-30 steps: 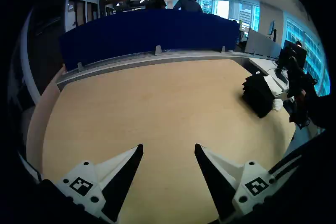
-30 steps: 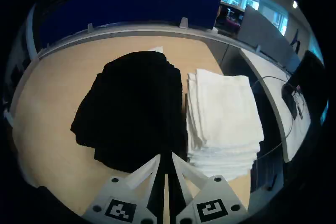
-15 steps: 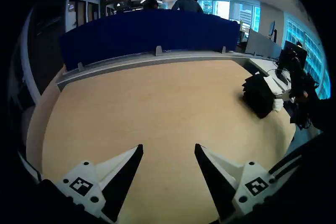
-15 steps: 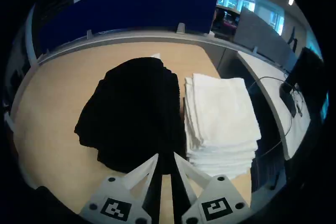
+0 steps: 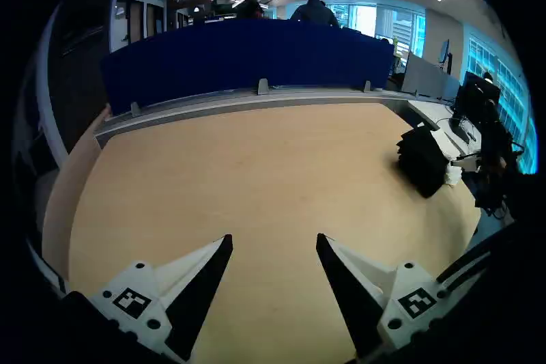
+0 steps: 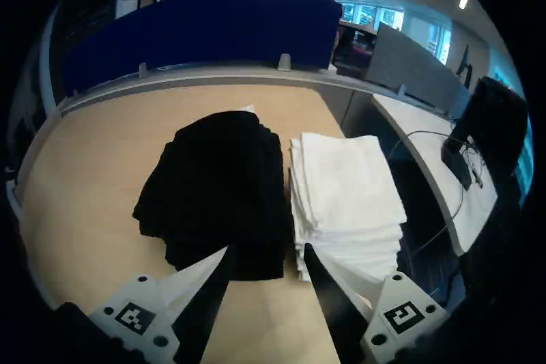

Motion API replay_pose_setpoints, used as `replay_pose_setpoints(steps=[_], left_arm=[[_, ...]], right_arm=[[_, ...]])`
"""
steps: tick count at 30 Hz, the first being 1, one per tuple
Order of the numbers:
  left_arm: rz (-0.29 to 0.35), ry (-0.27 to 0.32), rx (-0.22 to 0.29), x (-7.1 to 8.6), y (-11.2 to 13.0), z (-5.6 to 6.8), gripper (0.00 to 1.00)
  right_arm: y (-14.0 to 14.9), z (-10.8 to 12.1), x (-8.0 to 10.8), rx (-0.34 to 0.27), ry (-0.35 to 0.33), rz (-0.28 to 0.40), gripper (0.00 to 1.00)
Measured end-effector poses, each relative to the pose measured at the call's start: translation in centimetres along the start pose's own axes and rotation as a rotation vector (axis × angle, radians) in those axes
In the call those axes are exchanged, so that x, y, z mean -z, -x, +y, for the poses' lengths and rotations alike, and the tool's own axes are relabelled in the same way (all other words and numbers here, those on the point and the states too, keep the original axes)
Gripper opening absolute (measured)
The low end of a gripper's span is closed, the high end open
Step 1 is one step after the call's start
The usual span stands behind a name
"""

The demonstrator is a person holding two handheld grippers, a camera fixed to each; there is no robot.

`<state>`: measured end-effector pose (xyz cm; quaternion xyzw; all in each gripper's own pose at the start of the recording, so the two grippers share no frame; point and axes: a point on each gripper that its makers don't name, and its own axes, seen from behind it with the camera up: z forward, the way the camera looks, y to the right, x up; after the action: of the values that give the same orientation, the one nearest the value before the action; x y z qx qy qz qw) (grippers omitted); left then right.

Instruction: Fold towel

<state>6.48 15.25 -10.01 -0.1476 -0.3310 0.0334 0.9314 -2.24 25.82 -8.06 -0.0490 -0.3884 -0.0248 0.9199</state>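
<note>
**A:** Left gripper (image 5: 273,238) first. How did it stand?

**B:** Wide open, nothing between its fingers! It hung over bare wood on the table (image 5: 259,159) and touched nothing.

**A:** And the towels from that side?

**B:** Well apart from it, at the table's right edge. There was a black stack (image 5: 422,159) with a sliver of the white stack (image 5: 452,174) just beside it.

**A:** Over to the right gripper (image 6: 267,249), then.

**B:** Spread open too, and empty. One fingertip sat in front of the black stack's near edge, and the other in front of the white stack's near corner. Whether either pressed the cloth, I couldn't tell.

**A:** How did the towels look up close?

**B:** The black stack (image 6: 218,186) was on the left, folded but slumped, with uneven edges. The white stack (image 6: 345,193) was just beside it on the right. It was neat, with its layers squared, and lay near the table's right edge.

**A:** Anything around them?

**B:** A blue divider (image 5: 246,57) ran along the table's far side, with two people (image 5: 314,9) behind it. To the right, across a gap, stood a second desk (image 6: 437,159). It carried a cable and a dark monitor (image 6: 495,125). Nothing lay between the right gripper and the stacks.
</note>
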Motion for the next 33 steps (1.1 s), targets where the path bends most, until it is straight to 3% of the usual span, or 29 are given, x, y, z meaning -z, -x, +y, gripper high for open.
replay_pose_setpoints(steps=[9, 21, 27, 33], left_arm=[[0.023, -0.003, 0.006, 0.4, -0.4, -0.8, 0.90], [0.091, -0.005, 0.032, 1.0, -2.4, -2.2, 0.91], [0.136, -0.010, 0.040, 1.4, -3.7, -3.2, 0.91], [0.188, -0.018, 0.062, 1.9, -5.1, -4.2, 0.90]], right_arm=[[-1.4, -0.7, 1.3, -0.023, 0.020, 0.061, 0.88], [-6.3, -3.3, 4.9, -0.087, 0.020, 0.284, 0.89], [-9.0, -5.2, 6.9, -0.079, 0.014, 0.380, 0.90], [-11.1, -7.5, 8.5, -0.061, -0.021, 0.451, 1.00]])
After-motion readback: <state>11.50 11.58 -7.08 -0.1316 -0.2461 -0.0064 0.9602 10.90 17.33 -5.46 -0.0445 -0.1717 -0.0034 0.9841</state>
